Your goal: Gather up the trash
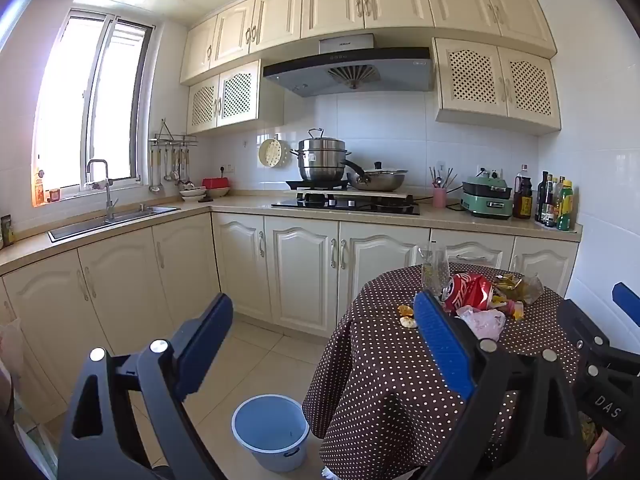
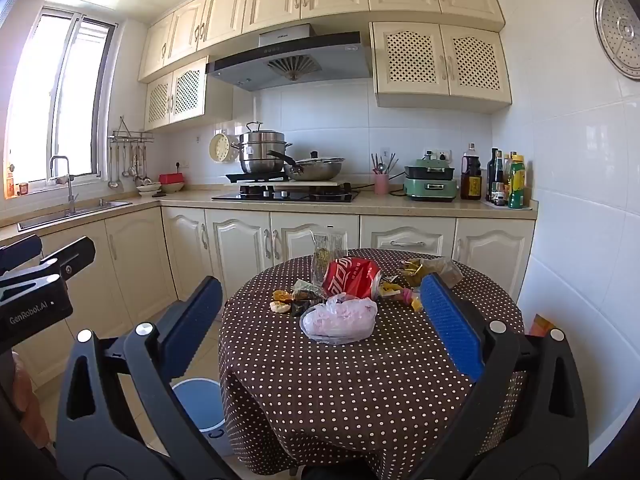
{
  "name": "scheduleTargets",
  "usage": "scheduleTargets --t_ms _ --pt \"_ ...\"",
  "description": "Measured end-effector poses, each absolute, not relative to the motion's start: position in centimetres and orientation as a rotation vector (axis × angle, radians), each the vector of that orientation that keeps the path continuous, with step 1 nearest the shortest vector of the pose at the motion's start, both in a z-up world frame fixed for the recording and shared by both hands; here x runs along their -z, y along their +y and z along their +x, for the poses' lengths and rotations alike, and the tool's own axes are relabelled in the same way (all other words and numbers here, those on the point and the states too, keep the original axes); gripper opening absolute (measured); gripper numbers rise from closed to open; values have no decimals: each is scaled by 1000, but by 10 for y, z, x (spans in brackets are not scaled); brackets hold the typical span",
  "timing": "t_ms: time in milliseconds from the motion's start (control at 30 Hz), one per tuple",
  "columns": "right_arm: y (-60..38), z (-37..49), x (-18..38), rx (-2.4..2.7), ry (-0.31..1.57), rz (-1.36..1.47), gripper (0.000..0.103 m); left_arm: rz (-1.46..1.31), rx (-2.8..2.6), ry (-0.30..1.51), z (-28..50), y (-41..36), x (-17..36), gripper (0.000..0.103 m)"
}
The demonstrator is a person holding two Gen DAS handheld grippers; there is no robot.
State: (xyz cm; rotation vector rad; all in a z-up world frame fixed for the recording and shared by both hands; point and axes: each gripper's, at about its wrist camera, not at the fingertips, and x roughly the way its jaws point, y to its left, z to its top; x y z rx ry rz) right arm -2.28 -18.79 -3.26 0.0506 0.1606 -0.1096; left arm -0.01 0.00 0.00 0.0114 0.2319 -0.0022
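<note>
A round table [image 2: 360, 380] with a brown dotted cloth holds trash: a crushed red can [image 2: 352, 278], a crumpled pale plastic bag [image 2: 340, 318], a clear wrapper [image 2: 326, 254], yellow wrappers [image 2: 416, 276] and food scraps [image 2: 282, 300]. A blue bin [image 1: 270, 426] stands on the floor left of the table; it also shows in the right wrist view [image 2: 198, 404]. My left gripper [image 1: 324, 320] is open and empty, left of the table. The can [image 1: 468, 290] and bag [image 1: 482, 320] lie past its right finger. My right gripper [image 2: 320, 308] is open and empty, in front of the trash.
Kitchen cabinets [image 1: 304, 264] run behind the table, with a sink [image 1: 116, 216], hob with pots [image 1: 344, 200] and bottles [image 1: 554, 204] on the counter. A white tiled wall [image 2: 580, 220] is close on the table's right. Tiled floor [image 1: 264, 344] lies between table and cabinets.
</note>
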Motion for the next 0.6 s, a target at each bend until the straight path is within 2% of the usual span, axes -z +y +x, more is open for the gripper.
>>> scheduleTargets --t_ms 600 --pt "-188 -22 33 111 162 50 97 9 1 237 0 0 0 90"
